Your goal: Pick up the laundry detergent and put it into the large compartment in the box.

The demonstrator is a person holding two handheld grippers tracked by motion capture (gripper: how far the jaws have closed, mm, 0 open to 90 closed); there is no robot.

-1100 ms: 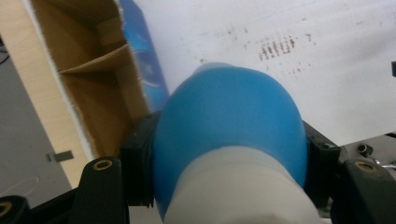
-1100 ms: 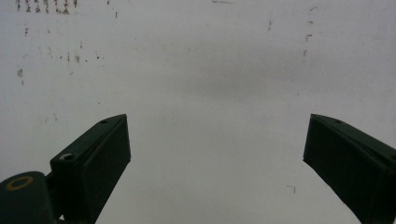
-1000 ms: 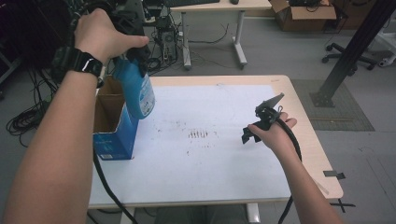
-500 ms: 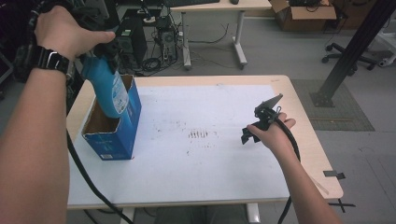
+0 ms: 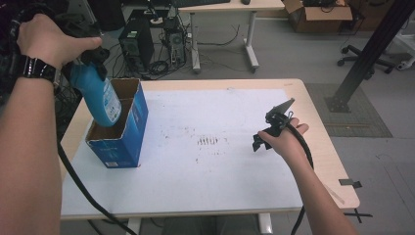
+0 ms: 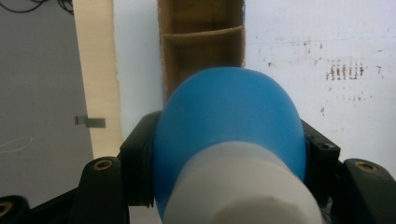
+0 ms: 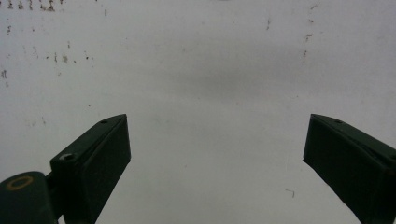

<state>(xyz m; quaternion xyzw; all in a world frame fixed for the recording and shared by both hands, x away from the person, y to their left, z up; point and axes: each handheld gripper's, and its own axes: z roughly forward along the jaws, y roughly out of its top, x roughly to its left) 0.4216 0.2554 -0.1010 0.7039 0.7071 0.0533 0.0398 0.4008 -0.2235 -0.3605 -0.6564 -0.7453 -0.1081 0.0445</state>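
The blue bottle (image 5: 98, 95) hangs over the open blue box (image 5: 120, 128), base partly inside, likely so it can drop into a compartment. Its long axis runs nearly upright, white cap up, leaning slightly away from the box. The left hand-held gripper (image 6: 229, 154) clamps its shoulder. Well right of the box, the right hand-held gripper (image 7: 217, 154) hovers spread over the desk (image 5: 220, 191), grasping nothing.

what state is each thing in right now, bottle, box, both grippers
blue bottle: capped, tilted, lower end inside the box, held by the left gripper
blue box: upright, top open, cardboard divider inside
left gripper: shut on the bottle
right gripper: open, empty, over the white table mat
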